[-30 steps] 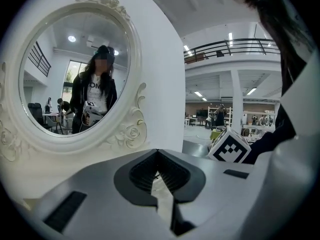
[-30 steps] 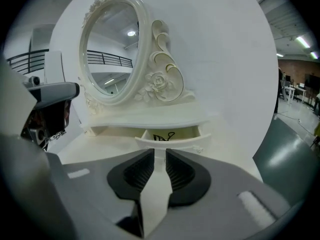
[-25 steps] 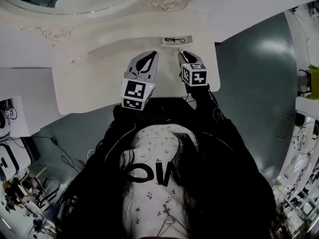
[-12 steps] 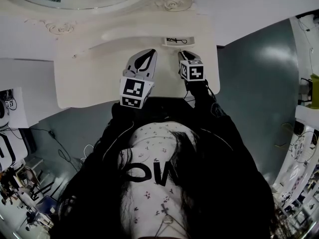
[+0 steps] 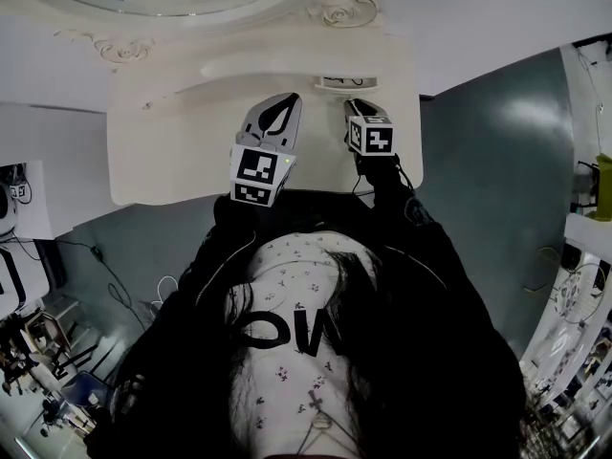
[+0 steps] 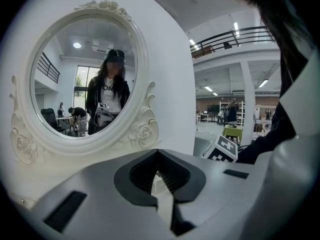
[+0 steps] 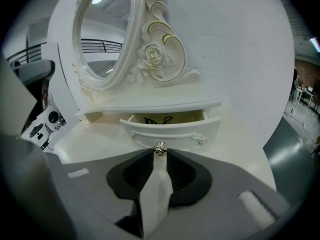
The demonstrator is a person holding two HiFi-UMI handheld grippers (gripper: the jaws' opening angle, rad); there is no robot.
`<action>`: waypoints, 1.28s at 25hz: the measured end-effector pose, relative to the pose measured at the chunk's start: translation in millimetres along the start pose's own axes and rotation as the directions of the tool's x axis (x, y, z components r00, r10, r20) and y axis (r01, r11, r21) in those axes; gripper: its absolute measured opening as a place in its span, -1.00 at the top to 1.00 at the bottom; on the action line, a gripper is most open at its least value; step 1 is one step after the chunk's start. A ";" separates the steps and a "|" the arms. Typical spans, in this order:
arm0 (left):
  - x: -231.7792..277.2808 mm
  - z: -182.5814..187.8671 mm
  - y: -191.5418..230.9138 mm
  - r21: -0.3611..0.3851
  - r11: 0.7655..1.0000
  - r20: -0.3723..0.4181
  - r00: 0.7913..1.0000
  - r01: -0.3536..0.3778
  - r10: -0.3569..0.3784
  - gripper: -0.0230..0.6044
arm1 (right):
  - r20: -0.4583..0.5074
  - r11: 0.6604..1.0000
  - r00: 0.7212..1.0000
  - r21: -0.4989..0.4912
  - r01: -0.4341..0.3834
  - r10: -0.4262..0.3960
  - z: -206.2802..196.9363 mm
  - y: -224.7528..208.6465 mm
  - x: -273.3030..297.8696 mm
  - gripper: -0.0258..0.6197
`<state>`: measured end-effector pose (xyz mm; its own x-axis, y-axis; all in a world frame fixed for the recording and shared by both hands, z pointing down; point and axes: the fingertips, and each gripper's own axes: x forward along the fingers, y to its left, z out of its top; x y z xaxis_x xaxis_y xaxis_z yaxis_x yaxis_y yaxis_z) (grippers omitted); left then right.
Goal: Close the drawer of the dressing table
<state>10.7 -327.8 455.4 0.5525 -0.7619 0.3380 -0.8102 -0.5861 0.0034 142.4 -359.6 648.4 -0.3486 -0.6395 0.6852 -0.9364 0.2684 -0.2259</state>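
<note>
The white dressing table [image 5: 172,151] has a small drawer [image 7: 170,126] under its mirror shelf, standing partly open; a black object [image 7: 154,119] lies inside. In the head view only a narrow slice of the drawer [image 5: 342,82] shows. My right gripper [image 7: 159,153] is straight in front of the drawer, its jaws shut around the small metal knob [image 7: 159,147] on the drawer front. The right gripper [image 5: 352,106] reaches over the tabletop. My left gripper [image 5: 279,103] hovers beside it to the left, shut and holding nothing, and the left gripper [image 6: 158,174] points at the mirror.
An oval mirror [image 6: 82,79] in a carved white frame rises at the back of the table and reflects the person. A carved rose [image 7: 152,56] decorates the frame above the drawer. A white wall panel [image 7: 235,49] stands behind. Grey floor [image 5: 497,142] lies right of the table.
The drawer shows less of its inside in the head view than one second ago; it has slid inward with the right gripper at its knob. The left gripper has hardly moved.
</note>
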 end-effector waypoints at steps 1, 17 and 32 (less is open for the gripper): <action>0.1 -0.3 1.4 0.000 1.000 -0.001 1.000 -0.002 0.002 0.93 | 0.000 1.000 1.000 0.001 0.000 0.000 0.7 0.1 1.0 0.64; 0.6 -9.9 10.9 -0.008 1.000 -0.022 1.000 -0.010 0.010 0.93 | 0.007 1.000 1.000 -0.023 0.002 -0.002 17.3 -4.0 22.1 0.64; 0.3 -15.2 14.5 -0.011 1.000 -0.035 0.999 -0.015 0.014 0.93 | 0.012 1.000 1.000 -0.017 0.002 -0.002 31.4 -7.9 35.1 0.63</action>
<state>-3.9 -332.4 469.9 0.5338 -0.7600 0.3708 -0.8203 -0.5719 0.0086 136.2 -406.8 652.5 -0.3472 -0.6490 0.6770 -0.9364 0.2795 -0.2124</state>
